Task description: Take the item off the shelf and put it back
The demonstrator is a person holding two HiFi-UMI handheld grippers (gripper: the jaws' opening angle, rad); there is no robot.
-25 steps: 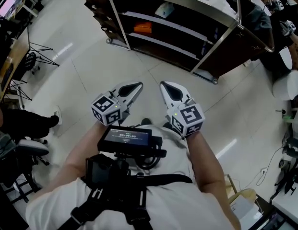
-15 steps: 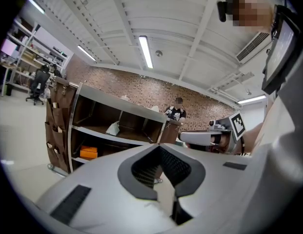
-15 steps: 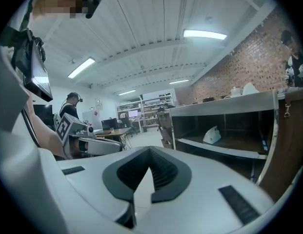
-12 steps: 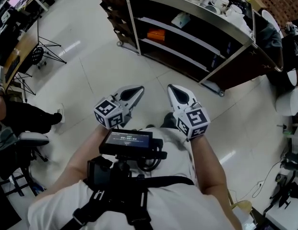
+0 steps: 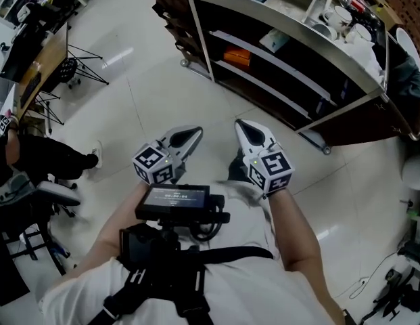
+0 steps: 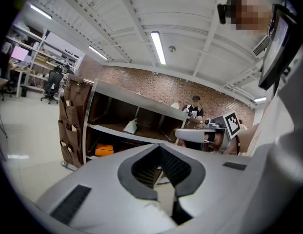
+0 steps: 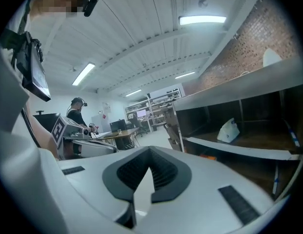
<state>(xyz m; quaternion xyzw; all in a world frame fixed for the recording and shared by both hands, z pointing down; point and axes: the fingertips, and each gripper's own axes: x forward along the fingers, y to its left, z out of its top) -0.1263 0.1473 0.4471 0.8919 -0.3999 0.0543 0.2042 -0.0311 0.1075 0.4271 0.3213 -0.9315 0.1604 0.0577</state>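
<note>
Head view, looking steeply down. The shelf unit [image 5: 284,27] is cut off at the upper and right frame edges, and the clutter on its top is too small to identify. The person's hands are hidden behind the marker cubes. A second person at the left edge is only partly in frame.

Two grippers: the left gripper [image 5: 194,133] and the right gripper [image 5: 242,125] are side by side over the floor, well apart from the shelf unit. Each gripper view shows the jaws closed together with nothing between them.

Two items are visible on the shelf unit: one white bag [image 5: 274,40] on the upper inner board and one orange box [image 5: 238,58] on the board below. One tripod [image 5: 81,70] stands at left.
</note>
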